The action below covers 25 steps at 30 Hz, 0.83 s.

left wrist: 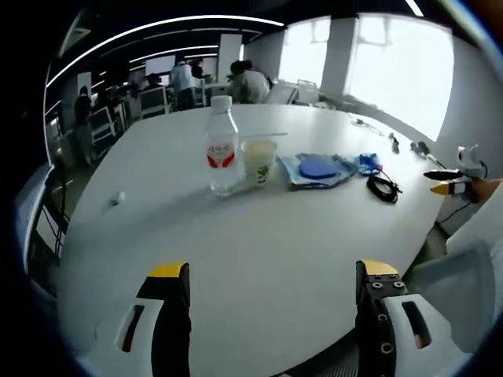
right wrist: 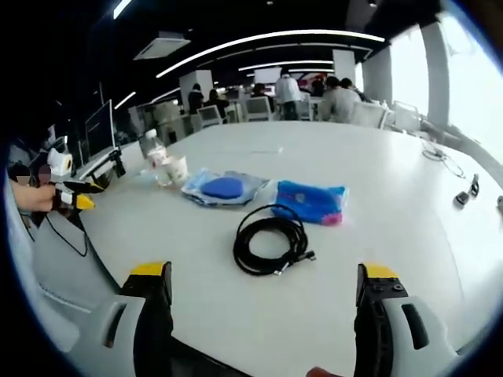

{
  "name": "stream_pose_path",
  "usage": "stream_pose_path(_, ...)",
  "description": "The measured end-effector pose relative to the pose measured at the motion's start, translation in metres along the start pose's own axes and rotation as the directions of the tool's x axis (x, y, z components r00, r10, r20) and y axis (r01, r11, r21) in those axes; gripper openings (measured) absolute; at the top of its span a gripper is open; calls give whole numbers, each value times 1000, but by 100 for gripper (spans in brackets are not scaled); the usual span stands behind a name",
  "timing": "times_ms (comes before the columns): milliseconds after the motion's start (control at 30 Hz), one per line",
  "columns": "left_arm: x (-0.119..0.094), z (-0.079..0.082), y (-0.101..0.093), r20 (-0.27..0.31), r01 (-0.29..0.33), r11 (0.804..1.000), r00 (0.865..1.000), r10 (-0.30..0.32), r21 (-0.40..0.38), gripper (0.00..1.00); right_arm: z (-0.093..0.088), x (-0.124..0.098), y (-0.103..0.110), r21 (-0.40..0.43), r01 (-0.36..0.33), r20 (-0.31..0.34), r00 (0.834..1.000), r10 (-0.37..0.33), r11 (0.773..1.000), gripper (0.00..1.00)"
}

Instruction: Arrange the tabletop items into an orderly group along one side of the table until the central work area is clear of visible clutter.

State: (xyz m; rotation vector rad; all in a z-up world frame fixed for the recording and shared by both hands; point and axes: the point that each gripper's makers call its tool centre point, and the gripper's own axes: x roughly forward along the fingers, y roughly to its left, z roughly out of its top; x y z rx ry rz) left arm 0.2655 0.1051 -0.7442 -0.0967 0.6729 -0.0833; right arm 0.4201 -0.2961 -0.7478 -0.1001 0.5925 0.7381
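On the white table (left wrist: 236, 251) a clear water bottle (left wrist: 222, 153) with a red label stands upright, touching or nearly touching a paper cup (left wrist: 258, 161). To their right lie a clear bag with a blue disc (left wrist: 318, 169), a blue packet (left wrist: 368, 162) and a coiled black cable (left wrist: 383, 187). My left gripper (left wrist: 273, 275) is open, well short of the bottle. In the right gripper view the cable (right wrist: 271, 243) lies just ahead of my open right gripper (right wrist: 263, 276). Beyond it are the blue packet (right wrist: 312, 200), the bag (right wrist: 224, 188), the cup (right wrist: 177, 169) and the bottle (right wrist: 153, 149).
A small white object (left wrist: 116, 199) lies alone at the table's left. Small dark items (right wrist: 464, 192) and a thin cord (right wrist: 440, 161) sit near the far right edge. People and chairs (left wrist: 247, 82) are beyond the table. The other gripper (right wrist: 71, 196) shows at the left.
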Motion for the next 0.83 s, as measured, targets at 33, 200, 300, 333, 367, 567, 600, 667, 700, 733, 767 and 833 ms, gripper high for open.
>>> stream_pose_path(33, 1, 1, -1, 0, 2, 1000, 1000, -2, 4, 83, 0, 0, 0, 1, 2, 1, 1000, -2, 1000, 96)
stream_pose_path(200, 4, 6, -1, 6, 5, 1000, 1000, -5, 4, 83, -2, -1, -1, 7, 4, 0, 1000, -4, 1000, 96)
stream_pose_path(300, 5, 7, -1, 7, 8, 1000, 1000, -8, 5, 83, -3, -2, -1, 8, 5, -2, 1000, -5, 1000, 96)
stream_pose_path(333, 5, 8, -2, 8, 10, 1000, 1000, -10, 7, 83, -3, -2, -1, 8, 6, -3, 1000, -6, 1000, 96)
stream_pose_path(367, 5, 8, -2, 9, 10, 1000, 1000, -10, 7, 83, -3, -2, -2, 8, 8, -4, 1000, -8, 1000, 96)
stream_pose_path(567, 6, 7, -2, 5, 11, 1000, 1000, -11, 8, 83, -4, -3, -4, 10, 12, -5, 1000, -12, 1000, 96)
stream_pose_path(600, 6, 7, -2, 4, 11, 1000, 1000, -11, 8, 83, -5, -4, -4, 9, 13, -6, 1000, -13, 1000, 96)
stream_pose_path(667, 6, 6, -2, 3, 12, 1000, 1000, -12, 4, 83, -5, -4, -5, 9, 14, -5, 1000, -14, 1000, 96)
stream_pose_path(700, 6, 6, -2, 2, 11, 1000, 1000, -11, 4, 83, -6, -4, -5, 11, 15, -6, 1000, -15, 1000, 95)
stream_pose_path(733, 6, 5, -3, 2, 12, 1000, 1000, -12, 4, 83, -8, -4, -6, 14, 17, -9, 1000, -17, 1000, 95)
stream_pose_path(767, 6, 5, -3, 2, 13, 1000, 1000, -13, 4, 83, -8, -4, -6, 13, 18, -9, 1000, -18, 1000, 95)
stream_pose_path(833, 6, 5, -4, 0, 13, 1000, 1000, -13, 4, 83, -10, -3, -6, 21, 17, -11, 1000, -17, 1000, 95)
